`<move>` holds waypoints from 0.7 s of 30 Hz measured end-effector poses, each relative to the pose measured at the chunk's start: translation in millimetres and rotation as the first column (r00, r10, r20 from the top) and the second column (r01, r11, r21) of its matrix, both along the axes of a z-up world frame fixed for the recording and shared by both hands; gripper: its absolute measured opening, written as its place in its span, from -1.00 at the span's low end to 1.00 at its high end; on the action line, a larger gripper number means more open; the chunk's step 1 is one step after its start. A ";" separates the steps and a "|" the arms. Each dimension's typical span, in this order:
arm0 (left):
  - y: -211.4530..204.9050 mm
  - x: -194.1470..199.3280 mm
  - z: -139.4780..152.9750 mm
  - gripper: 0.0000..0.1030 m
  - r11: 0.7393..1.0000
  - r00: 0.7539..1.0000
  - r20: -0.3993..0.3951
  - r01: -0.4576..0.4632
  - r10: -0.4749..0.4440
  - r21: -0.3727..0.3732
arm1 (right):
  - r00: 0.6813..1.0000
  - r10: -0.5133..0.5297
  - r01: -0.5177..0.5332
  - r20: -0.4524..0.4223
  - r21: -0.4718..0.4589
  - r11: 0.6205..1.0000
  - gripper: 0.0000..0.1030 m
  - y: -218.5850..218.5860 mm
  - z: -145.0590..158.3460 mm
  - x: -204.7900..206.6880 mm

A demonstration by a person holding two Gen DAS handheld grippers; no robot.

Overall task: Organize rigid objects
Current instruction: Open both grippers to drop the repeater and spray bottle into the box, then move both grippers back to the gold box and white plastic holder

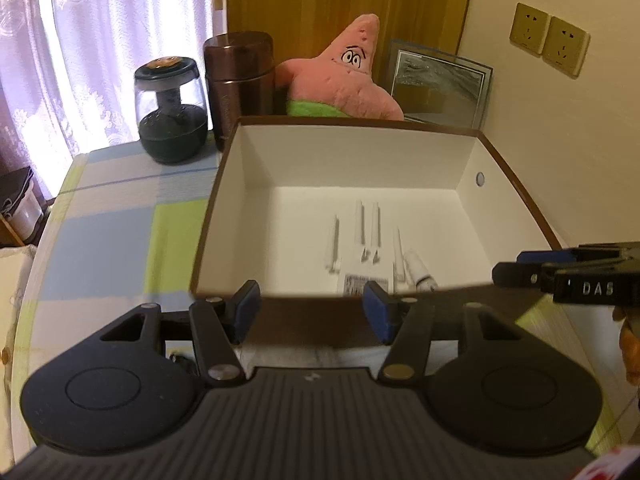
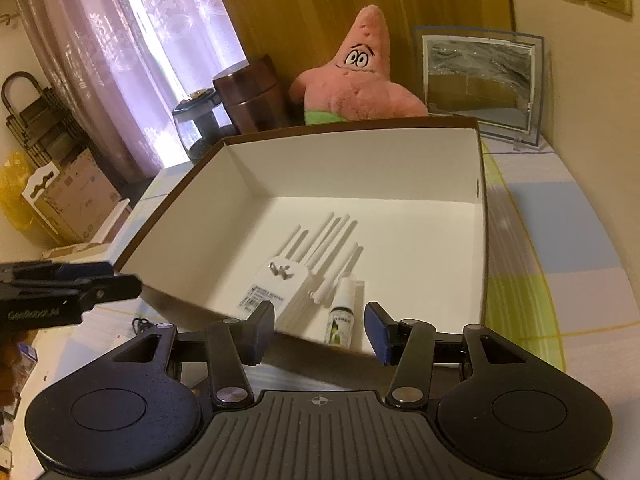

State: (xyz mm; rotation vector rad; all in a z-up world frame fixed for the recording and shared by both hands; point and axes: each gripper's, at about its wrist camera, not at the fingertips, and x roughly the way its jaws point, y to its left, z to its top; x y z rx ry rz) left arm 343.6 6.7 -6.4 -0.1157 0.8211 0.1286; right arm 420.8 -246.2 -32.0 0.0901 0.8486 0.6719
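while both the left gripper [image 1: 310, 308] and right gripper [image 2: 320, 330] gape empty, the box [image 2: 482, 216] rim sits just ahead.

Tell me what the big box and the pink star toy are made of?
The box looks like cardboard: thin flat walls, matte white inside, brown outside, sharp folded corners. The pink star toy looks like soft plush fabric: fuzzy surface, rounded stuffed shape, eyes that seem stitched or printed on.

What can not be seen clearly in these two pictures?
- Router: label print too small, right view; its body hidden by box front wall, left view.
- Small bottle: label blurred, right view.
- Table in front of box: covered by both gripper bodies.
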 end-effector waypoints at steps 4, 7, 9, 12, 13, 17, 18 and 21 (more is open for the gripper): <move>1.9 -22.6 3.7 0.03 1.000 1.000 0.003 0.005 -0.004 -0.011 | 0.999 -0.026 0.026 0.045 -0.002 1.000 -0.08 -3.6 11.2 -19.7; 2.6 -35.3 7.2 0.03 1.000 1.000 0.016 0.022 -0.021 -0.014 | 0.998 -0.048 0.048 0.033 0.012 0.999 -0.08 -3.8 17.0 -32.0; 3.0 -43.3 10.2 0.03 0.999 0.999 0.029 0.042 -0.041 -0.020 | 0.997 -0.065 0.065 0.038 0.010 0.998 -0.08 -2.1 20.5 -41.6; 3.5 -55.2 13.8 0.03 0.997 0.996 0.044 0.076 -0.074 -0.026 | 0.995 -0.086 0.086 0.053 -0.004 0.996 -0.08 2.6 26.9 -58.6; 3.8 -59.7 14.9 0.03 0.996 0.995 0.047 0.089 -0.088 -0.028 | 0.994 -0.095 0.095 0.055 -0.004 0.995 -0.08 3.5 28.6 -64.5; 6.5 -78.6 18.4 0.03 0.992 0.991 0.058 0.122 -0.120 -0.026 | 0.991 -0.122 0.123 0.060 -0.007 0.992 -0.08 9.8 34.2 -89.0; 8.0 -83.6 18.9 0.03 0.992 0.990 0.060 0.126 -0.124 -0.027 | 0.990 -0.127 0.128 0.060 -0.010 0.992 -0.08 11.5 34.9 -94.2; 13.0 -98.2 18.8 0.03 0.990 0.989 0.061 0.139 -0.137 -0.031 | 0.989 -0.140 0.141 0.054 -0.016 0.990 -0.08 16.0 34.7 -112.6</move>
